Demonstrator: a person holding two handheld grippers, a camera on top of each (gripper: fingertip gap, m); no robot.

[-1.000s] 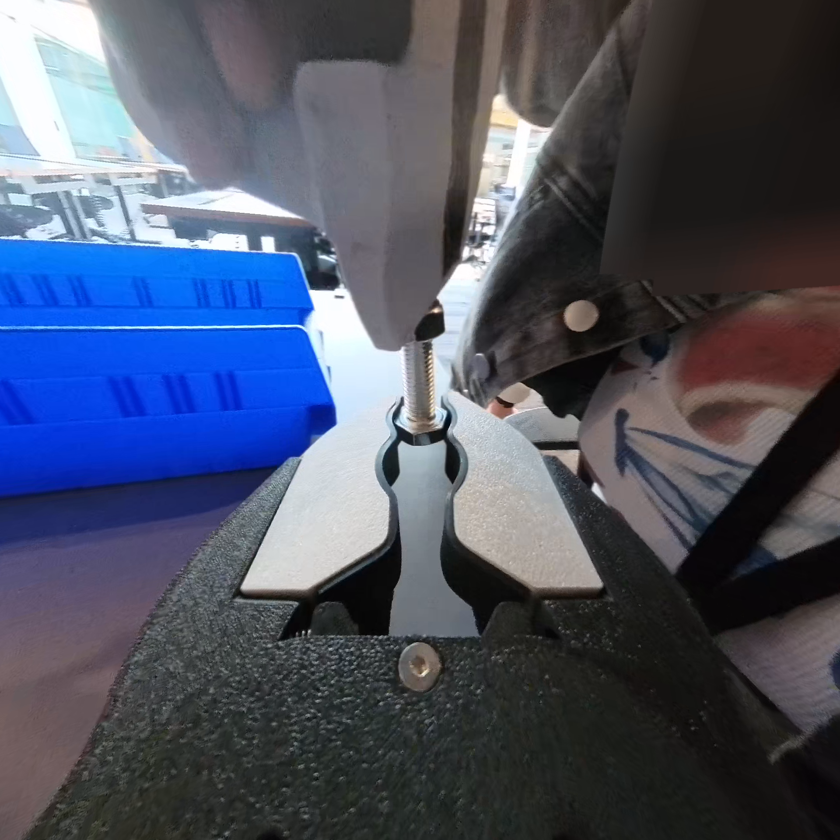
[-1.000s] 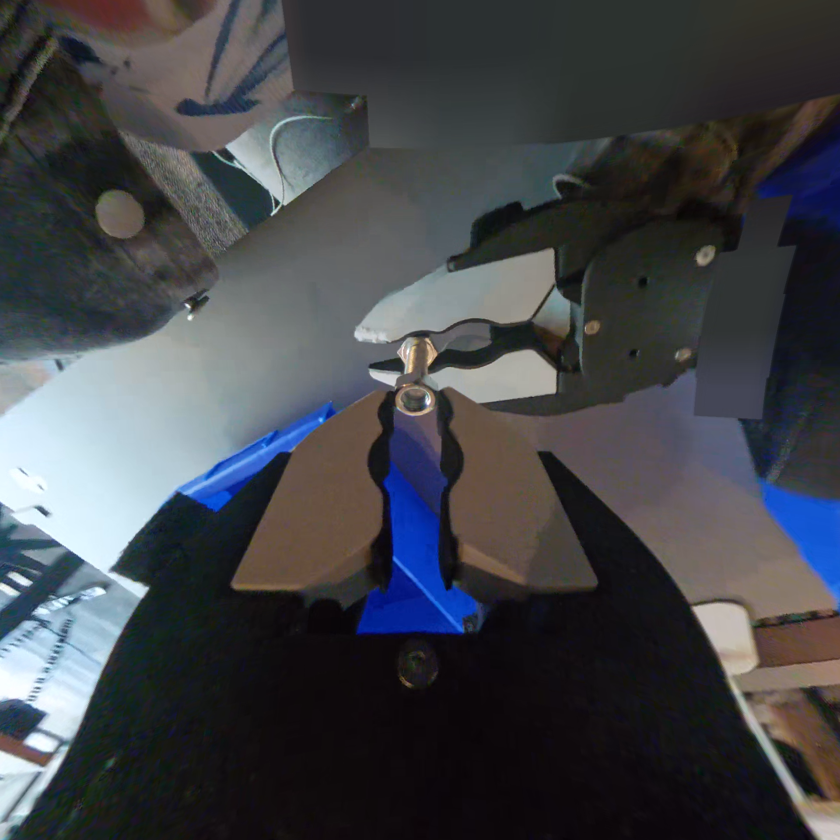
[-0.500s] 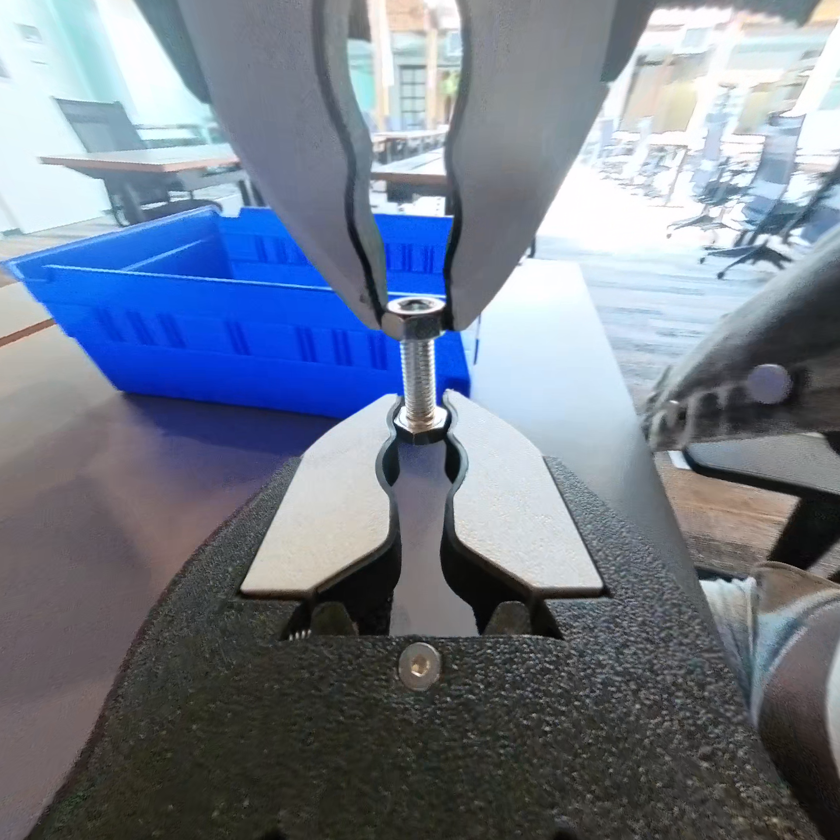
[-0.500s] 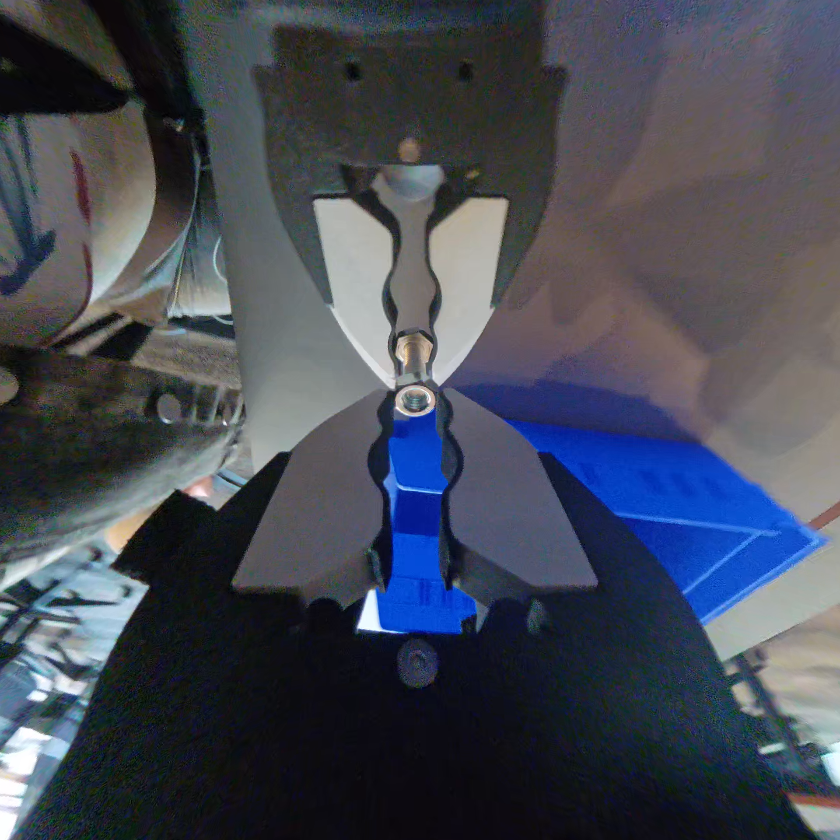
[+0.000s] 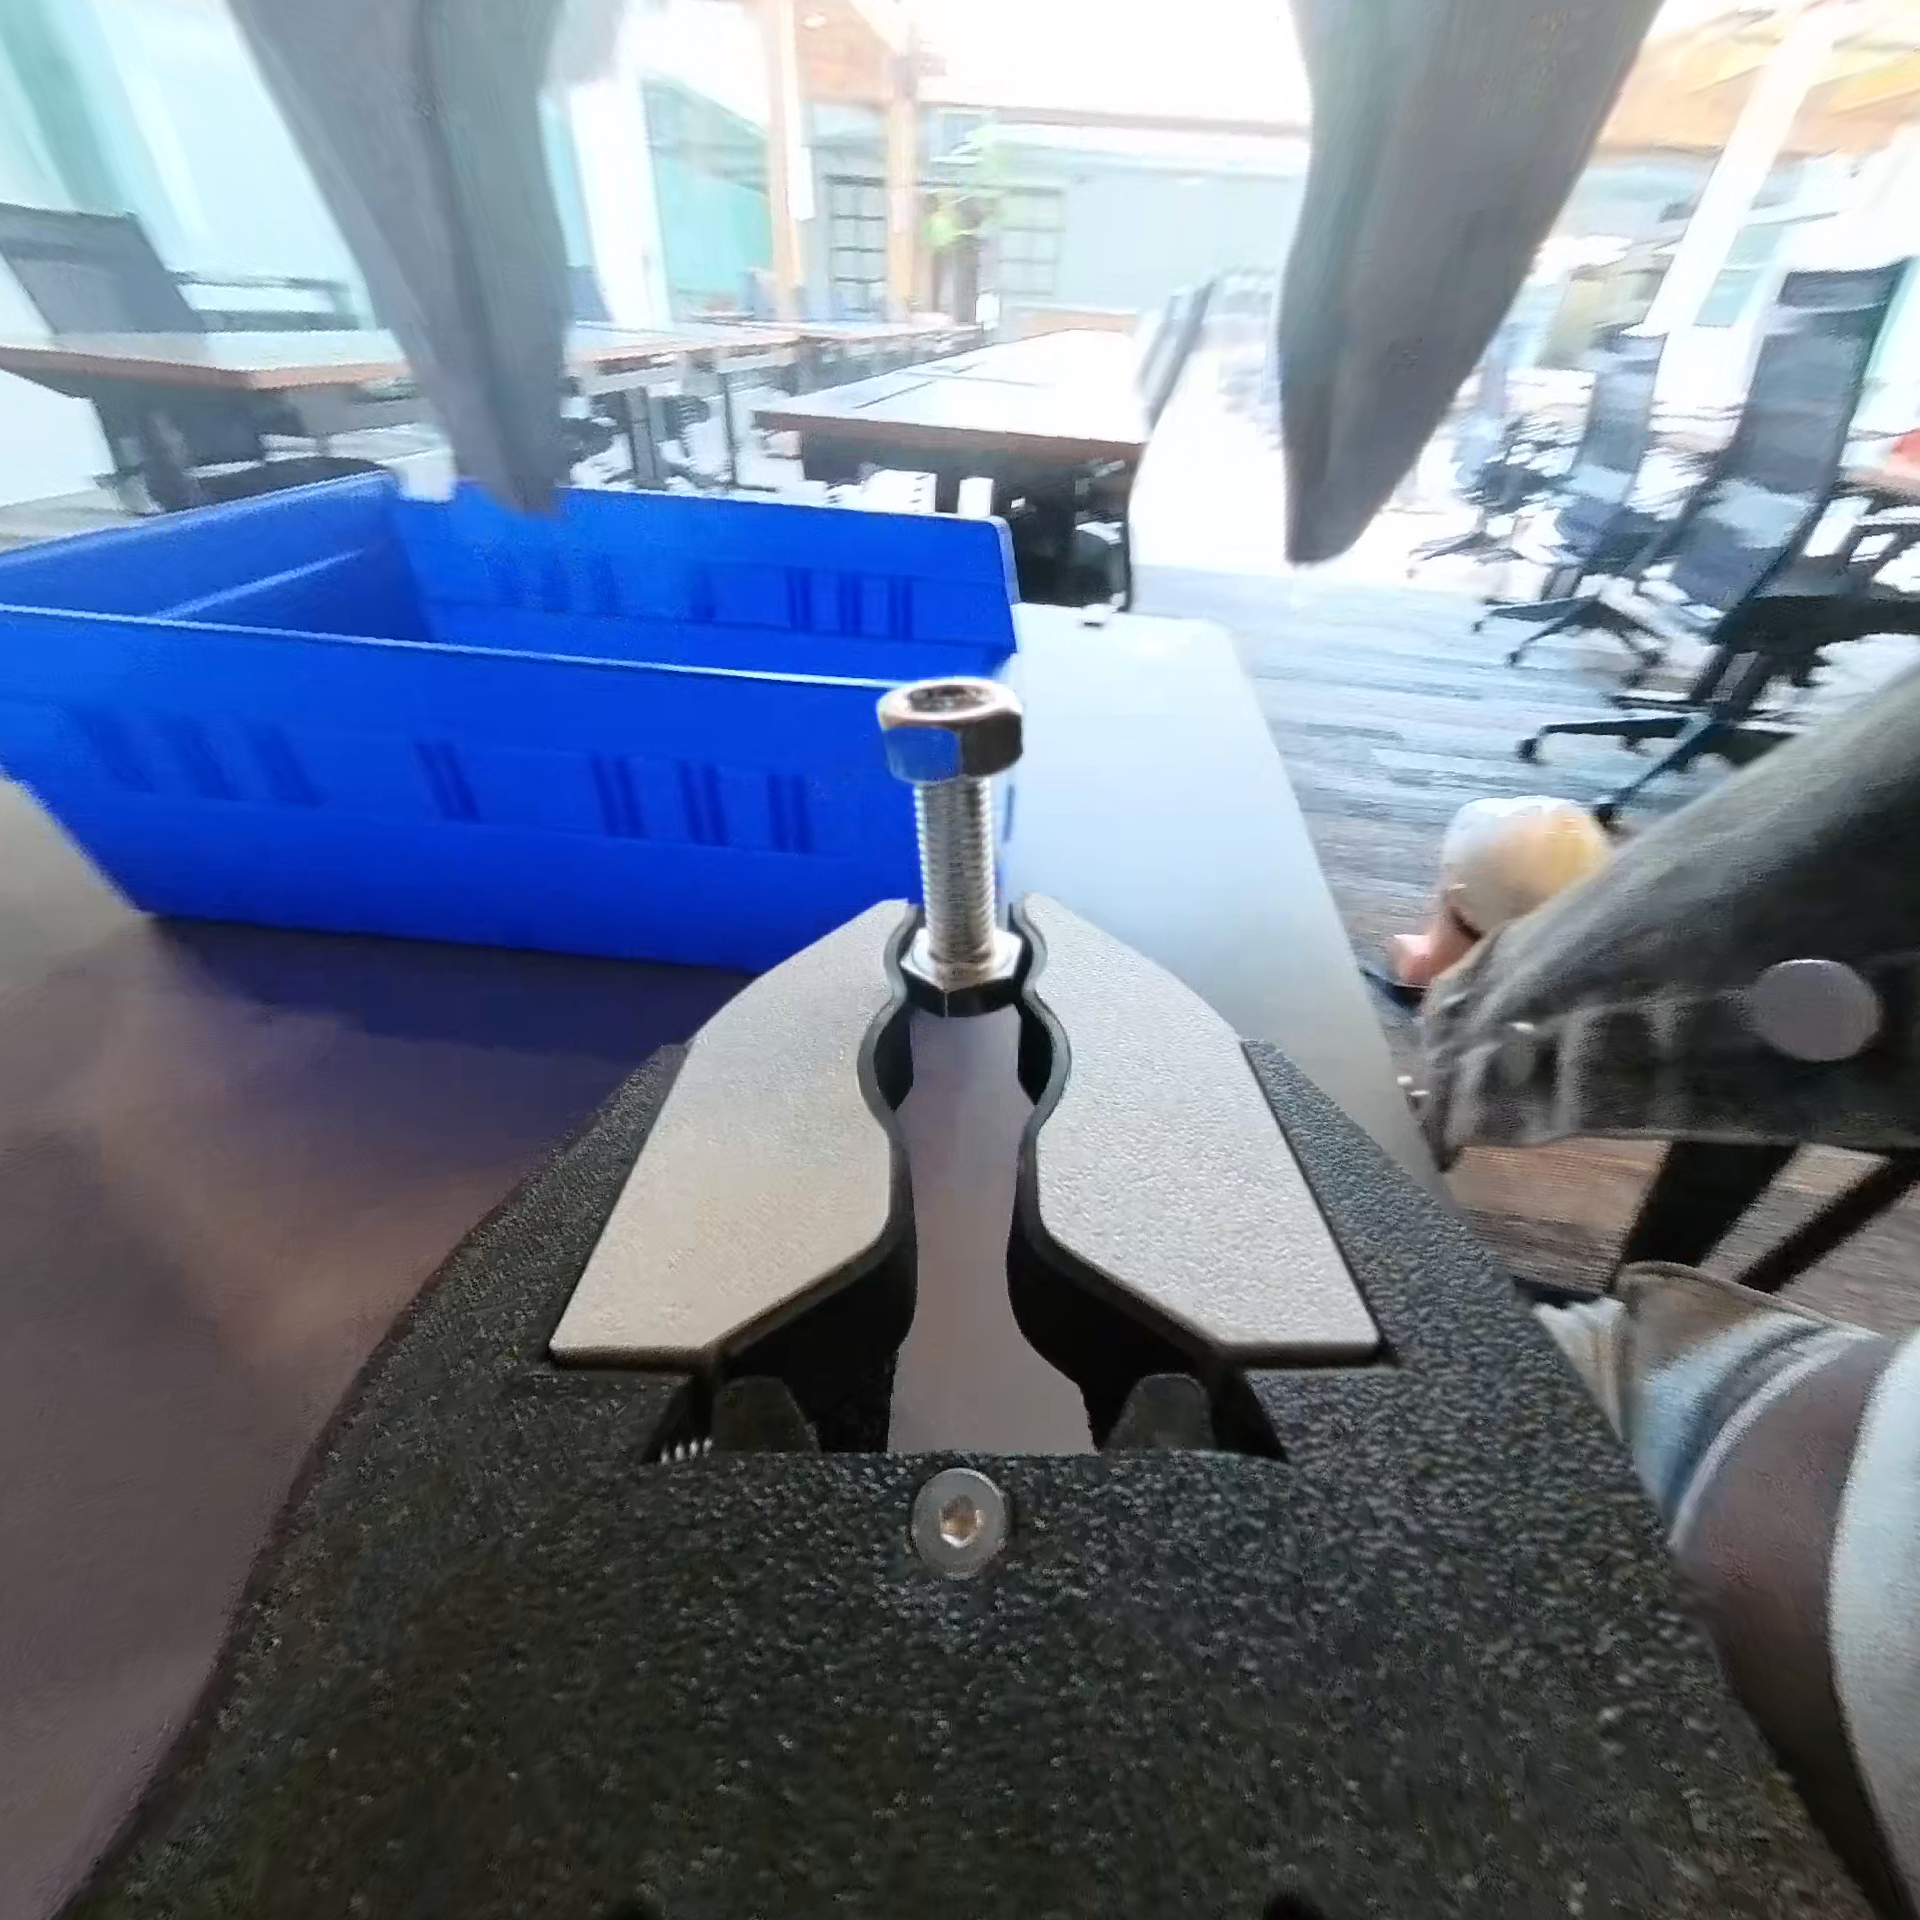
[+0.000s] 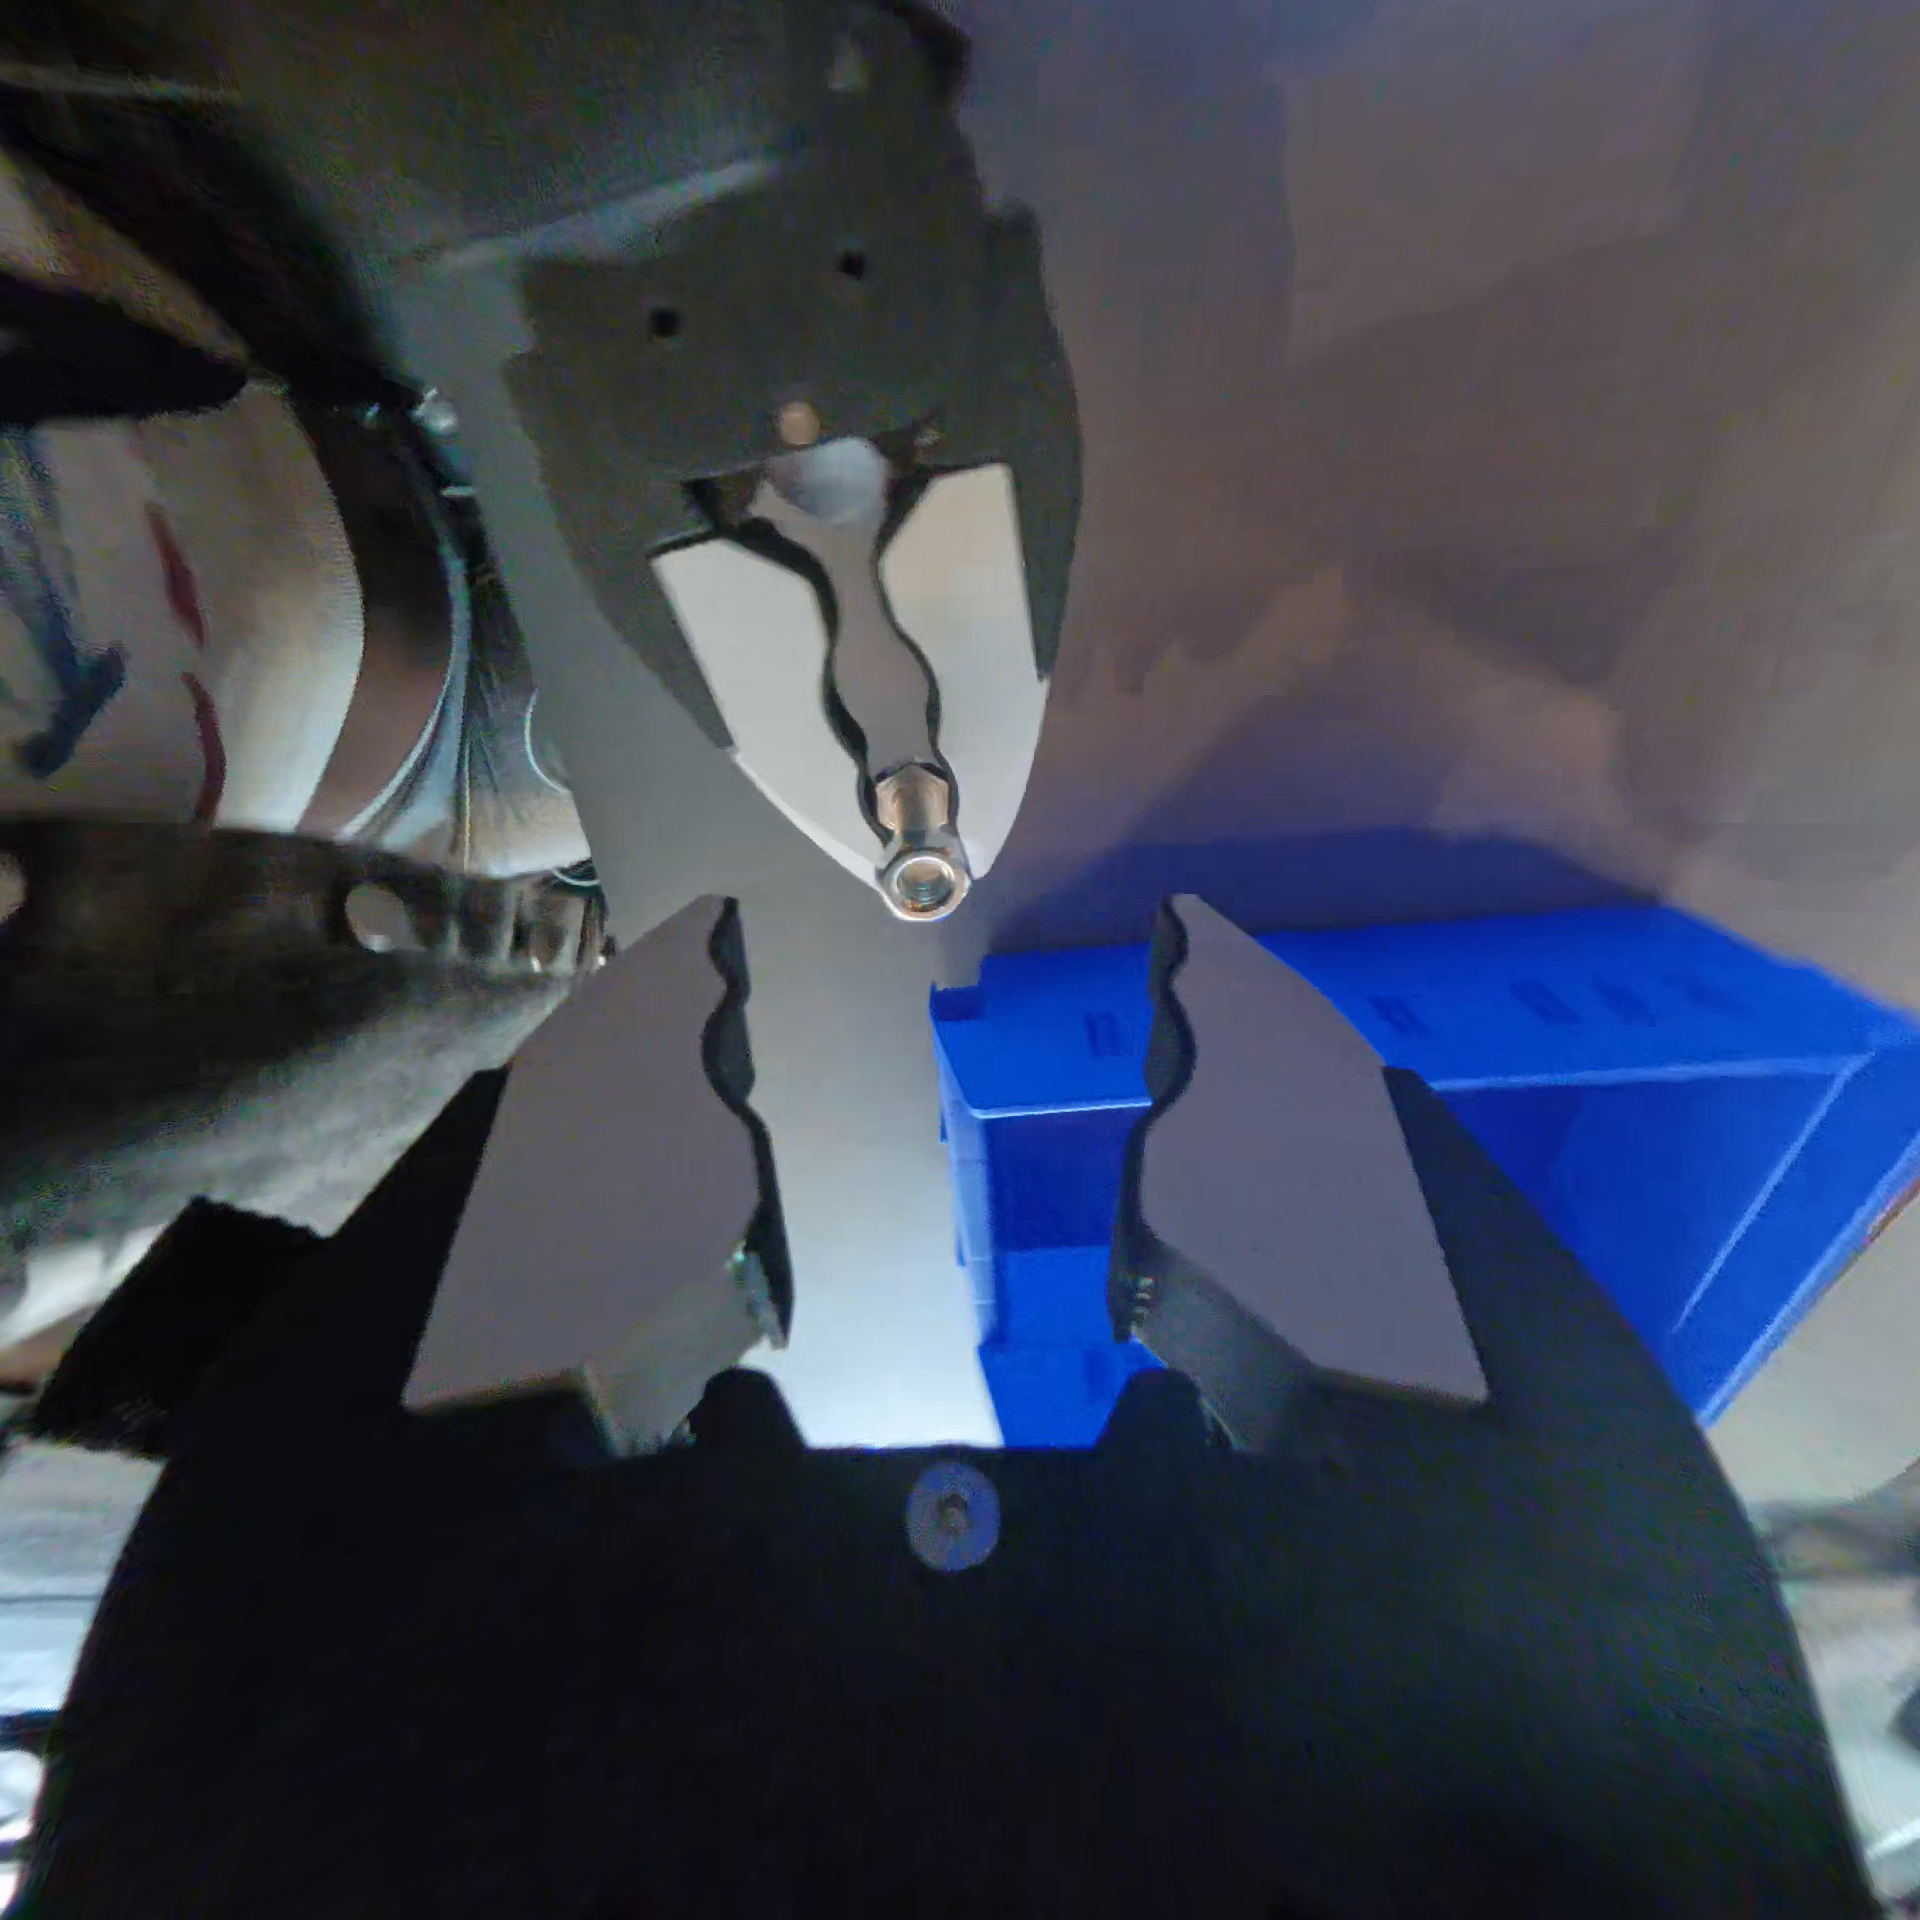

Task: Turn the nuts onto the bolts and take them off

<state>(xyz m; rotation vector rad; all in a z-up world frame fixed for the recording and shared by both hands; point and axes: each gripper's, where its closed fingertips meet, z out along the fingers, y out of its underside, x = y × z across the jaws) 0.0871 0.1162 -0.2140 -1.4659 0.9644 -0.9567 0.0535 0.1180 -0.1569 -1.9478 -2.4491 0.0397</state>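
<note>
A steel bolt (image 5: 958, 862) stands upright in my left gripper (image 5: 961, 920), which is shut on the hex piece at the bolt's lower end. A hex nut (image 5: 948, 732) sits on the bolt's upper end. My right gripper (image 5: 914, 525) hangs above the nut, wide open and empty, its two grey fingers (image 5: 468, 312) spread to either side. In the right wrist view, my right gripper (image 6: 945, 925) is open in front of the nut (image 6: 923, 883), apart from it. The left gripper (image 6: 914, 831) holds the bolt (image 6: 906, 805) pointing toward the camera.
A blue plastic bin (image 5: 416, 727) stands on the dark table (image 5: 208, 1143) behind the bolt; it also shows in the right wrist view (image 6: 1507, 1091). A person's denim sleeve (image 5: 1714, 987) is at the right. The table's right edge runs just past the bin. The left gripper's tips are roughly 7 cm from the right gripper's.
My right gripper was shut on the nut half a second ago; it has let go, opened wide and drawn back from the nut. The left gripper still holds the bolt.
</note>
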